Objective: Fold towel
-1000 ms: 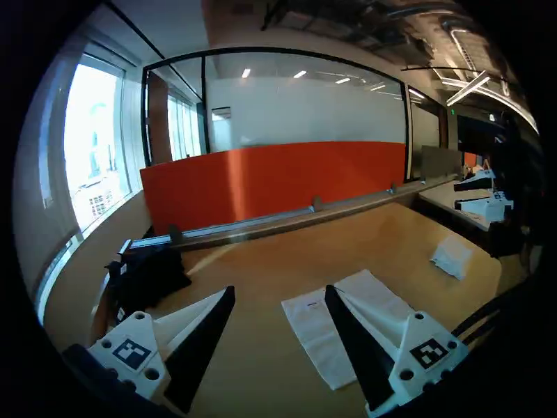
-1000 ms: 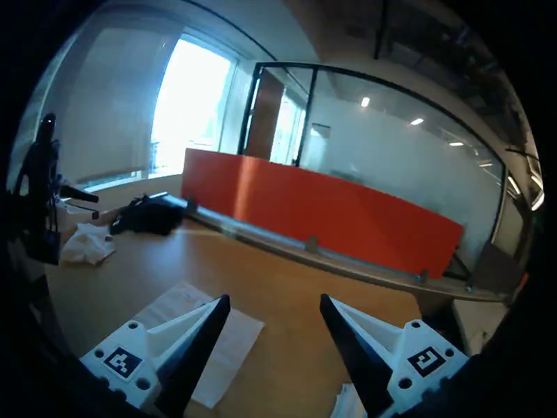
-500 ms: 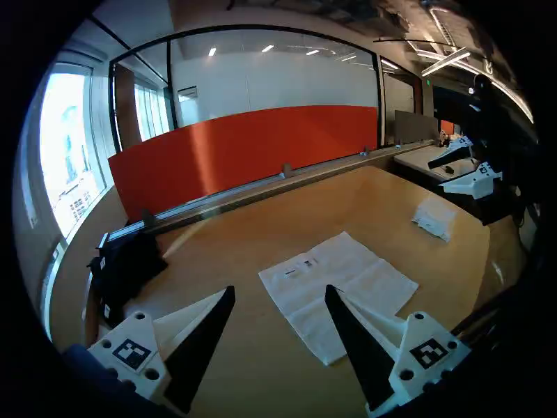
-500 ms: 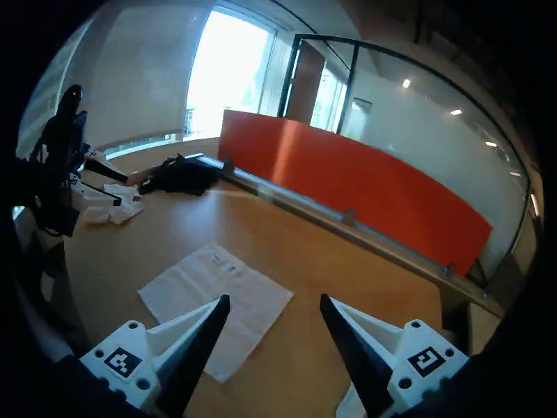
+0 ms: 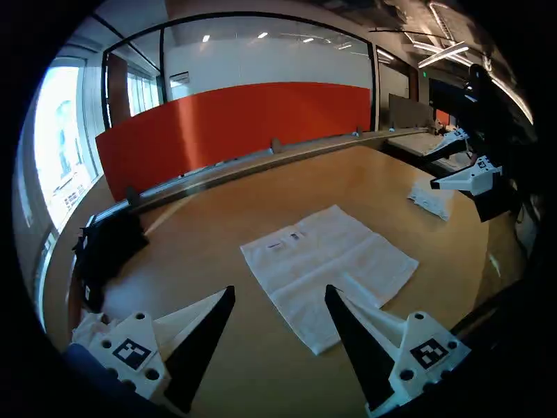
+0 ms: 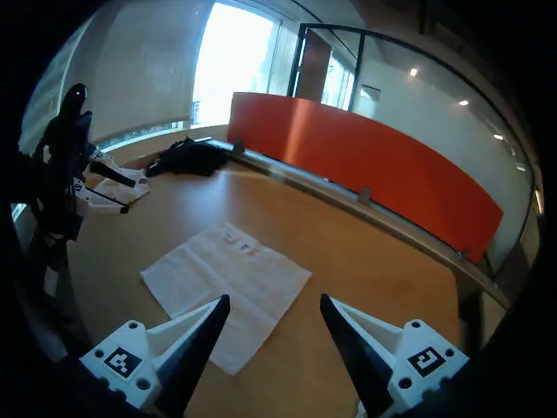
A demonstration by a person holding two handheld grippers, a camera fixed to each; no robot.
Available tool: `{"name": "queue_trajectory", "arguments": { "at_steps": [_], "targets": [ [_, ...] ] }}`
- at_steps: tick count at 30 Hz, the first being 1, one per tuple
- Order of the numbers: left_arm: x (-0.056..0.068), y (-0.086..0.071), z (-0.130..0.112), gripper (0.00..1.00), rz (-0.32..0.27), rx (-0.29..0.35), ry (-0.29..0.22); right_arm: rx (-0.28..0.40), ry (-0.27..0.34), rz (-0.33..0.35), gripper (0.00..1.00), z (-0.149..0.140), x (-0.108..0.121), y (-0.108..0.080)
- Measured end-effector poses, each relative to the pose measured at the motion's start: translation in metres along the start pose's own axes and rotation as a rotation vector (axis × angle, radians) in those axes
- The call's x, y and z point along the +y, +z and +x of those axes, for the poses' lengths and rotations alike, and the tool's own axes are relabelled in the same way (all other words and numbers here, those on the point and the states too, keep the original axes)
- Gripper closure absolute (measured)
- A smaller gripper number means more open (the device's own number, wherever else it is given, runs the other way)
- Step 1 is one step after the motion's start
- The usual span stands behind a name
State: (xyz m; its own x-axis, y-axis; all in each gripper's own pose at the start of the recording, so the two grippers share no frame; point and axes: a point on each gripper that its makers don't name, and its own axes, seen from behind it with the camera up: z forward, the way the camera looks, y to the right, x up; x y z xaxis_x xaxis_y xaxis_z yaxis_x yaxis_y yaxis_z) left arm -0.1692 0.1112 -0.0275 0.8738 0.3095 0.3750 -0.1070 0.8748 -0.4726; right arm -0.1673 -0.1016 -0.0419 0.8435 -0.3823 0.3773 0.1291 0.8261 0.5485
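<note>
Left claw (image 5: 278, 288) is wide open with nothing between its fingers, pointing at the near edge of the towel (image 5: 327, 256). Right claw (image 6: 274, 297) is just as wide and empty too, facing that towel from the opposite side. The towel lies spread flat and unfolded on the wooden bench (image 5: 230, 209), with small tags showing near its far edge in the left gripper view. Further out, a crumpled white cloth (image 5: 432, 200) sits near the bench's edge. A black bag (image 5: 108, 244) rests at the other end, and an orange partition (image 5: 237, 122) runs along the back.
</note>
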Motion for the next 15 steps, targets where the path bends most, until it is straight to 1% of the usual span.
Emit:
{"name": "queue_trajectory", "arguments": {
  "at_steps": [6,15],
  "targets": [
    [0.008,0.015,-0.028,0.04,-0.015,-0.043,0.001,-0.031,0.008,0.009,0.00,-0.027,-0.011,0.015],
    [0.020,0.036,-0.068,0.04,-0.032,-0.100,-0.003,-0.076,-0.001,0.030,0.00,-0.065,-0.026,0.035]
  ]
}}
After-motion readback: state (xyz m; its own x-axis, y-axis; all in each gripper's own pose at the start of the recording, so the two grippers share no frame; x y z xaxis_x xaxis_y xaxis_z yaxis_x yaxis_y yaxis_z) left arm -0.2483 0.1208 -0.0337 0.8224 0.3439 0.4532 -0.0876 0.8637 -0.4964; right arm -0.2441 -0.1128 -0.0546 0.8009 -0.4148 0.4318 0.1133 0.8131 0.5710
